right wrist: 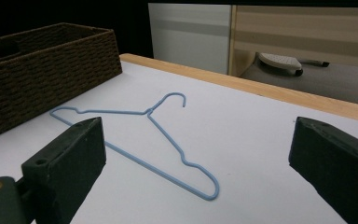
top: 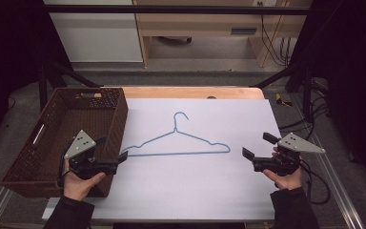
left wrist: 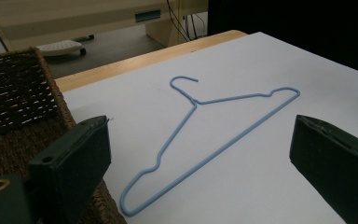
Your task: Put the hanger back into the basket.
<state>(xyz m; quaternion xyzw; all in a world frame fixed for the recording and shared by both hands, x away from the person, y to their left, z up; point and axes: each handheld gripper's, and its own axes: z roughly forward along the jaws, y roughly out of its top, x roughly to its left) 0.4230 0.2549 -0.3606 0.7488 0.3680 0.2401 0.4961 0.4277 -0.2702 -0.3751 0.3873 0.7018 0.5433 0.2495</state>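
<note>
A blue wire hanger is laid flat on the white sheet covering the desk, its hook pointed away from the person. A brown woven basket is set at the desk's left edge, just beside the hanger's left tip. The left gripper is held near that tip with its jaws spread apart. The right gripper is held near the hanger's right end, jaws likewise apart, nothing gripped.
</note>
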